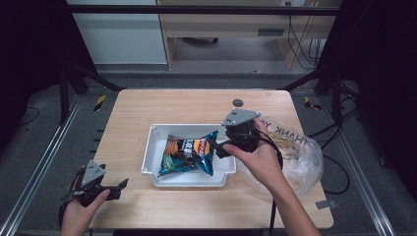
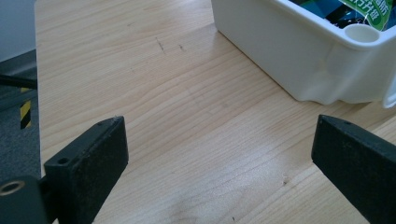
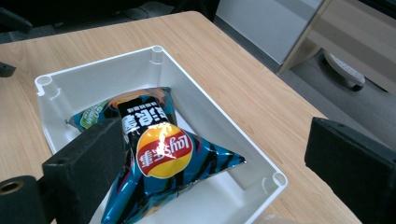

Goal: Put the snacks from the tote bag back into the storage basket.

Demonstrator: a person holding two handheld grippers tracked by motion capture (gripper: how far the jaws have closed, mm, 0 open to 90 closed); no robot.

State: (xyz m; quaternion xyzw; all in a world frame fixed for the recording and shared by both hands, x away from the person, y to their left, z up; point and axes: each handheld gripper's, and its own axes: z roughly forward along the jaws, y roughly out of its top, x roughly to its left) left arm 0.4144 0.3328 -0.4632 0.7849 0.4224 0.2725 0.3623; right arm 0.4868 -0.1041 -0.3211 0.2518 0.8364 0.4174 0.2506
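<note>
Crisps in the tub

Blue foil crisp bag (image 1: 189,155) lies in the white plastic tub (image 1: 153,135); right gripper (image 1: 222,147), jaws apart, hovers at its three o'clock; left gripper (image 1: 120,186) gapes idle; lift straight, avoiding snags.

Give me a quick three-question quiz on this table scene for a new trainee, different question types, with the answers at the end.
1. True or false: the chip bag lies inside the white bin.
2. Which gripper is over the bin? A) left gripper B) right gripper
3. Fill in: to the right of the bin sits a clear plastic ____ with printed lettering.

Key
1. True.
2. B; its jaws stand open with the chip bag below them, and the left gripper, also open, is near the table's front left corner.
3. bag.
</note>
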